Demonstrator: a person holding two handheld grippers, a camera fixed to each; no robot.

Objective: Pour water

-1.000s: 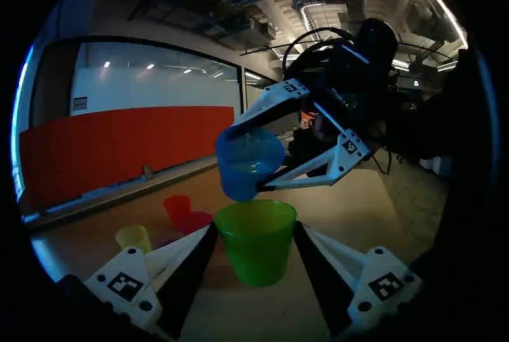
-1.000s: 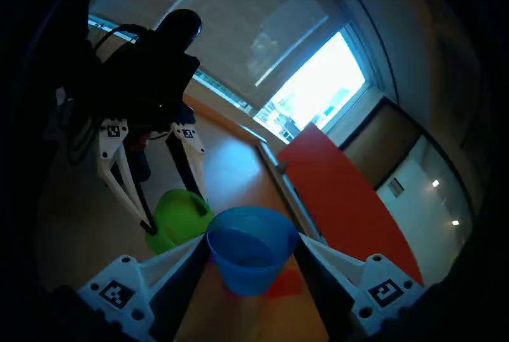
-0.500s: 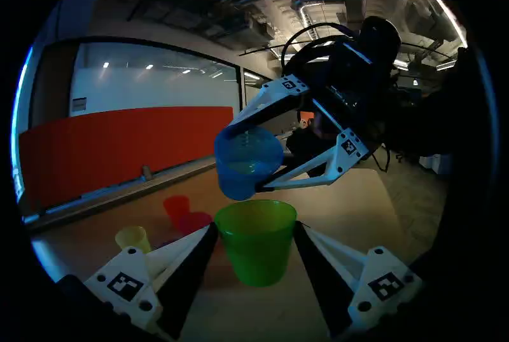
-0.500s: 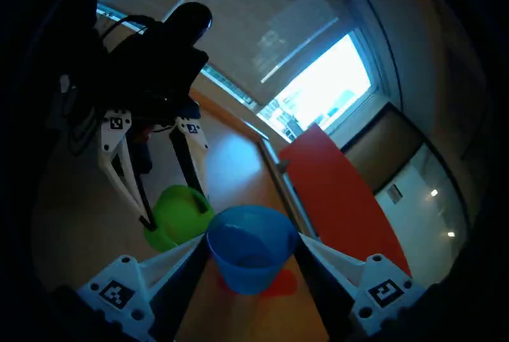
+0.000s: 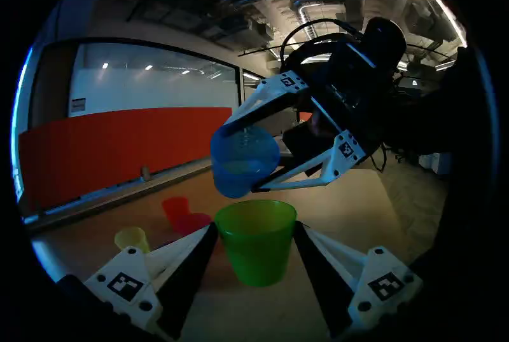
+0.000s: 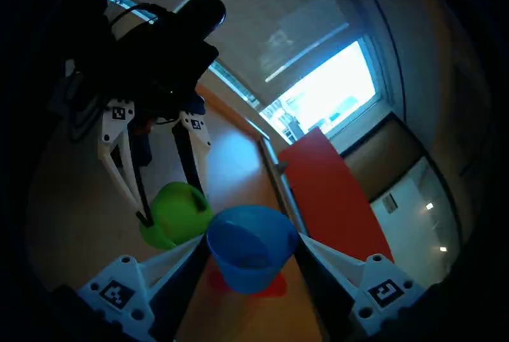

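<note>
A blue plastic cup (image 5: 244, 161) is clamped by the right gripper (image 6: 252, 240) above the green plastic cup (image 5: 256, 243) clamped by the left gripper (image 5: 256, 231), a red plastic cup (image 5: 175, 206) nearby.

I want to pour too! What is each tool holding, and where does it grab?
The left tool grips the green cup by its sides; the right tool grips the blue cup by its sides.

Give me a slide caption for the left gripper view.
Right gripper holds a blue cup above the green cup gripped between the left gripper's fingers.
</note>
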